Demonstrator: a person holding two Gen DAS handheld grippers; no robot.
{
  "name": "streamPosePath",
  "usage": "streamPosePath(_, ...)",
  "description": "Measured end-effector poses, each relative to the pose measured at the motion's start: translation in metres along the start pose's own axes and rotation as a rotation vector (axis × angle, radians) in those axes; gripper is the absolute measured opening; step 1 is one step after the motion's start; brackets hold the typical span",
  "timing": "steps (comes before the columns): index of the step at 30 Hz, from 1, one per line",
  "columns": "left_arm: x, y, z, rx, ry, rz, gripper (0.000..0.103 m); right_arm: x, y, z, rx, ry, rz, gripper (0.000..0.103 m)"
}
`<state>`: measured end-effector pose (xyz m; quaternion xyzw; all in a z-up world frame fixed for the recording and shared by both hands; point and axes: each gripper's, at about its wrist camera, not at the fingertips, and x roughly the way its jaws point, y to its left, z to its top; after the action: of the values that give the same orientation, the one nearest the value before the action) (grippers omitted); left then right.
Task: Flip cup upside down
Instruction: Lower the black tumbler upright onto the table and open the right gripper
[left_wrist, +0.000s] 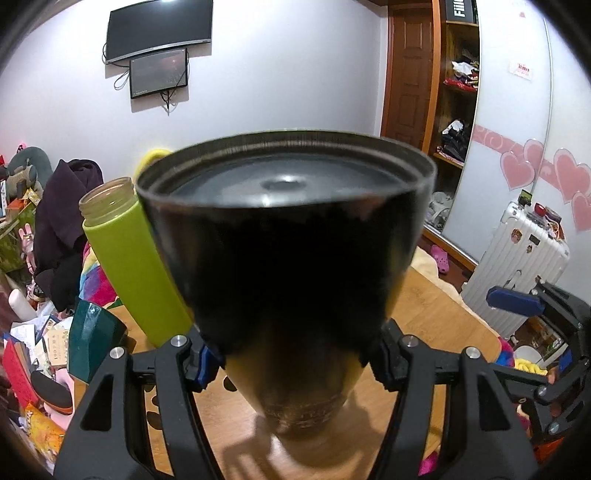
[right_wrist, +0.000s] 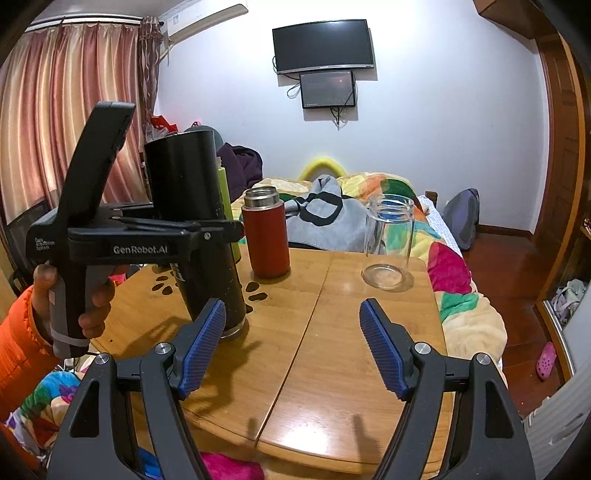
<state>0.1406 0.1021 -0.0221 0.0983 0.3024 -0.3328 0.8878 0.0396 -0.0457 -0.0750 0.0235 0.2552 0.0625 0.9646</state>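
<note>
Cup (right_wrist: 195, 225), black and tall, is standing tilted with its mouth down on the wooden table (right_wrist: 332, 332), the left gripper (left_wrist: 291, 363) is squeezing its sides, and the right gripper (right_wrist: 293, 347) is hanging open nearby.

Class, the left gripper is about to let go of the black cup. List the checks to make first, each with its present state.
1. Left gripper clamped on black cup: ok.
2. Closed base facing up: ok.
3. Cup's rim down on the table: ok, it appears to touch.
4. Cup standing straight: cannot tell, the fisheye bends it.
5. Red flask apart from the cup: ok.
6. Right gripper open, holding nothing: ok.
</note>
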Motion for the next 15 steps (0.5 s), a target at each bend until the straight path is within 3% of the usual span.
streamPosePath(3, -0.006, -0.002, -0.002, 0.002, -0.006, -0.002, 0.091, -0.003, 0.001, 0.001, -0.005, -0.008, -0.008, 0.072)
streamPosePath(7, -0.029, -0.004, -0.006, 0.012, -0.066, 0.018, 0.096, -0.008, 0.004, 0.005, -0.005, -0.027, -0.018, 0.084)
streamPosePath(13, -0.08, -0.006, -0.016, -0.012, -0.208, 0.095, 0.103, -0.023, 0.011, 0.014, -0.005, -0.084, -0.039, 0.09)
streamPosePath(15, -0.093, -0.007, -0.021, -0.02, -0.247, 0.117, 0.103, -0.029, 0.013, 0.017, -0.002, -0.106, -0.054, 0.1)
